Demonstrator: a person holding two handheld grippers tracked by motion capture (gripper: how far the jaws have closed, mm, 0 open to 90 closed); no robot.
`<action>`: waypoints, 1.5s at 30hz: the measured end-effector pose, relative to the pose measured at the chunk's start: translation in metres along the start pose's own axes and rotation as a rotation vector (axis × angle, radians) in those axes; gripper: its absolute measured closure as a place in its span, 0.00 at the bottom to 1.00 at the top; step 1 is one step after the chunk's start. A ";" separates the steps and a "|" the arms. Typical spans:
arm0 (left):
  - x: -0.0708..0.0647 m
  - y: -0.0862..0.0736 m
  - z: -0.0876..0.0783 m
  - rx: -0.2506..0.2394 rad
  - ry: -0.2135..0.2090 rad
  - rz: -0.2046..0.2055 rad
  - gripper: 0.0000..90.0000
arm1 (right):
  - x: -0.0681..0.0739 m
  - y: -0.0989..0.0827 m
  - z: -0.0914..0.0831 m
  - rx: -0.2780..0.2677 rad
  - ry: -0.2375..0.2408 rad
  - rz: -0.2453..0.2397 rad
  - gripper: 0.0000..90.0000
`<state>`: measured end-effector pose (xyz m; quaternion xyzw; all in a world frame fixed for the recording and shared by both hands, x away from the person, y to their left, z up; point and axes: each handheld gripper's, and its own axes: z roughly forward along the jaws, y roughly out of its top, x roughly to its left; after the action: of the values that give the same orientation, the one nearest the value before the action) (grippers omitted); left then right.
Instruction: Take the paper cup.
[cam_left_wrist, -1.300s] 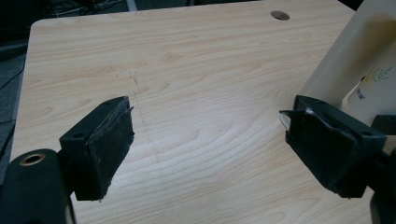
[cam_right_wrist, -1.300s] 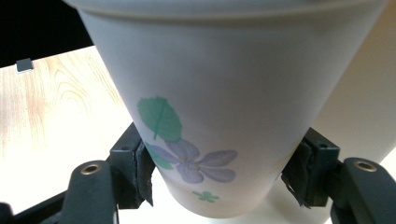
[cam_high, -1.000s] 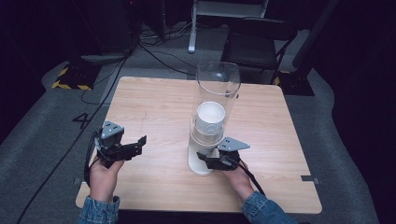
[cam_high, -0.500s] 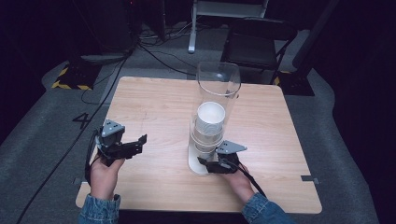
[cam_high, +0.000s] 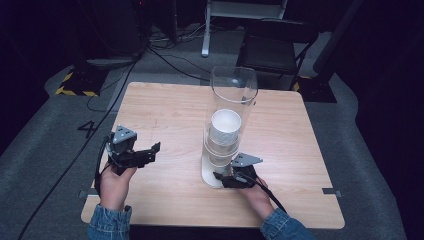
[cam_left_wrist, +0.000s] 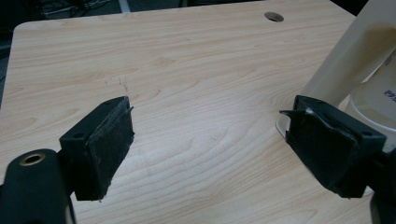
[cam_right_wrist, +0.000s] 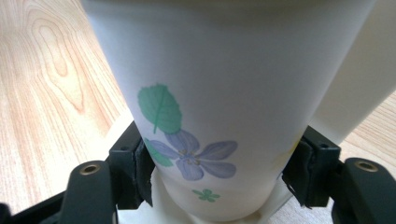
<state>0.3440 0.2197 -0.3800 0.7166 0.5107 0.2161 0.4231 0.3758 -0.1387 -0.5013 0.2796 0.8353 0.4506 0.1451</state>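
So on the left side of the high view I've got my left gripper sitting over the lower left part of the wooden table, jaws spread wide with nothing between them. In the left gripper view it's just bare wood grain between the two black pads, and the cream base of the cup dispenser pokes in at the right edge of the frame.

Moving right, the clear tube dispenser stands upright around the middle of the table, with a stack of white paper cups inside it.

Right at its foot, lower centre-right in the frame, is my right gripper. It's clamped on the bottom paper cup, the one with the blue flower and green leaf printed on it. In the right gripper view the pads press on both sides of the cup's lower wall, and the cup takes up most of the frame, with the dispenser's cream base just below it.
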 end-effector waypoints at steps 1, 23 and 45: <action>0.000 0.000 0.001 0.001 -0.001 -0.002 0.17 | 0.000 0.000 0.000 0.001 -0.003 -0.002 0.38; 0.001 0.012 0.017 0.019 -0.009 0.012 0.17 | -0.009 -0.012 -0.027 0.033 -0.089 0.004 0.38; 0.002 0.015 0.019 0.020 -0.016 0.005 0.17 | -0.026 -0.014 -0.053 0.031 -0.141 0.034 0.38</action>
<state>0.3671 0.2126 -0.3783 0.7238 0.5075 0.2065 0.4195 0.3656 -0.1954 -0.4841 0.3269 0.8250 0.4193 0.1914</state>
